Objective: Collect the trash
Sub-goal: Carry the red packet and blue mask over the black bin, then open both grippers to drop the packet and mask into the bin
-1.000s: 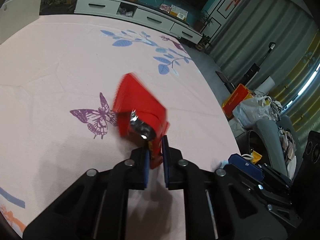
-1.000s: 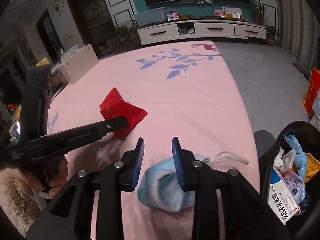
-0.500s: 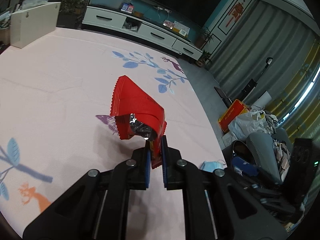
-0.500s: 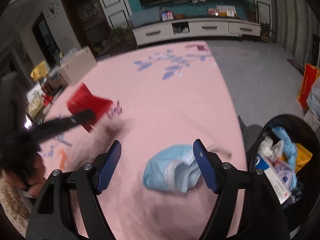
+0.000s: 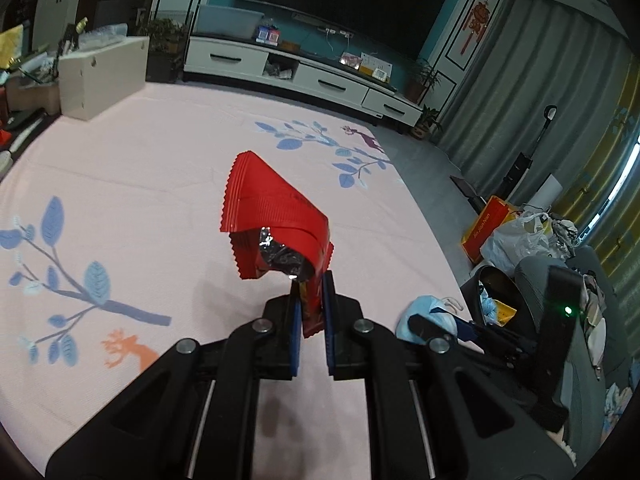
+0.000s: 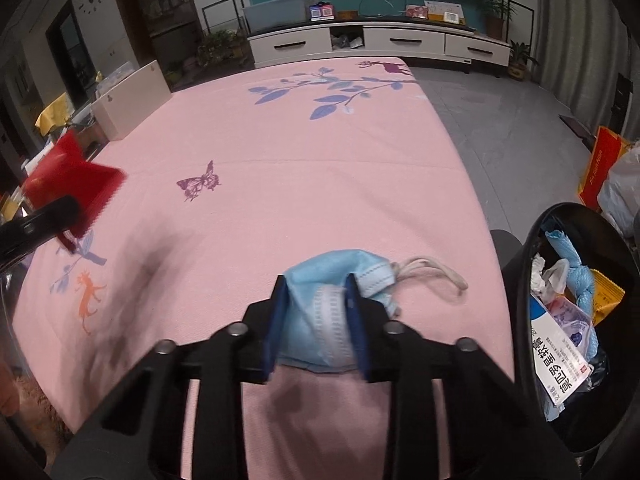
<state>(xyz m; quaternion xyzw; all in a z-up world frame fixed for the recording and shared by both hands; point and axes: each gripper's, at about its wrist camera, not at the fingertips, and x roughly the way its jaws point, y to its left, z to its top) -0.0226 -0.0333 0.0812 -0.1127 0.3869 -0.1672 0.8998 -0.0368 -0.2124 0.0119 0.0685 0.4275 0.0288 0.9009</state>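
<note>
My left gripper (image 5: pixel 311 292) is shut on a red foil wrapper (image 5: pixel 272 220) and holds it above the pink cloth; the wrapper also shows at the left of the right wrist view (image 6: pixel 76 184). My right gripper (image 6: pixel 316 292) has its jaws closed around a crumpled blue face mask (image 6: pixel 332 280) lying on the cloth near the right edge; its white ear loop (image 6: pixel 436 272) trails right. The mask also shows in the left wrist view (image 5: pixel 428 312). A black trash bin (image 6: pixel 520 264) stands just right of the table.
The pink cloth (image 6: pixel 300 140) with leaf and butterfly prints covers the table. The bin holds a medicine box (image 6: pixel 560 356), blue wads and a yellow packet. A beige box (image 6: pixel 132 100) sits at the far left. Bags (image 5: pixel 516 236) lie on the floor.
My left gripper has lifted the red wrapper off the cloth and carried it up and away. My right gripper opened wide, then closed on the blue mask.
</note>
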